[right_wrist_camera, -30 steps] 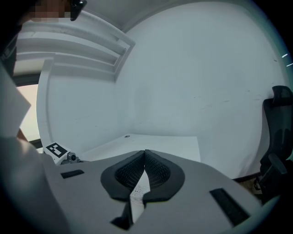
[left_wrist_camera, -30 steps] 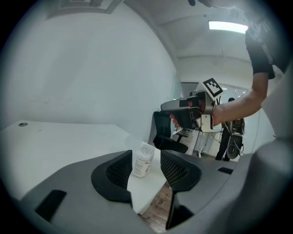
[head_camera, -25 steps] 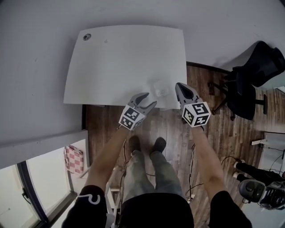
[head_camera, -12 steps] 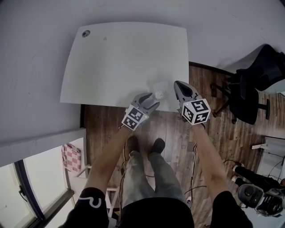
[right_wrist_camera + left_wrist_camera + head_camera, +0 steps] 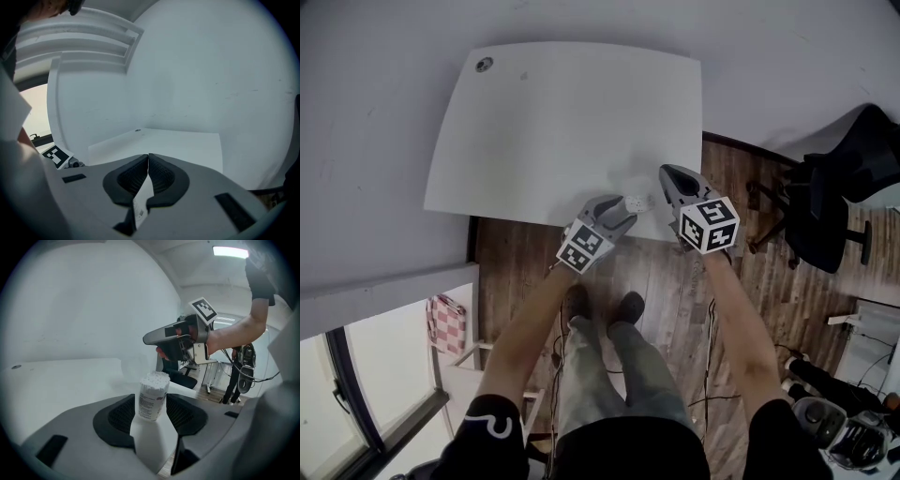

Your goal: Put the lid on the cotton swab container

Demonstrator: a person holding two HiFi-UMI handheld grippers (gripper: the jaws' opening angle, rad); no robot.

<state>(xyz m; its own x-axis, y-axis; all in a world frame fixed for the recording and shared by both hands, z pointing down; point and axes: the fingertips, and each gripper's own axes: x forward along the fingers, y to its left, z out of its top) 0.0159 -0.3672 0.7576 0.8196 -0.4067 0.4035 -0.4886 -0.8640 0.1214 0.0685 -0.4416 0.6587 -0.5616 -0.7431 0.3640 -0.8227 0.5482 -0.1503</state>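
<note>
Currently gripped: the cotton swab container [image 5: 152, 399], upright, with a printed label on its side.
Container top: no lid on it; the packed white swab tips [image 5: 154, 378] show bare at the mouth.
Container place: at the near edge of the white counter [image 5: 562, 122], toward its right corner. I cannot tell whether the base rests on the surface or is just off it.
Left gripper [image 5: 623, 211]: pinching the container, with a ribbed pad against each side of the lower body.
Right gripper [image 5: 667, 176]: pressed together, held just beside the container and above it, pointing across it.
Lid: not clear in any view. A thin pale sliver shows under the right gripper's closed pads, and I cannot tell whether that is the lid.
Step in hand: probably steadying the container so the lid can be brought to its mouth.
Doing it well: keep the left gripper's hold low on the body so the rim is free all round. Keep the container vertical so no swabs spill. Bring the lid down flat and centred over the mouth, then press evenly.
Risk: the container sits close to the counter edge, so a sideways push could tip it off.
</note>
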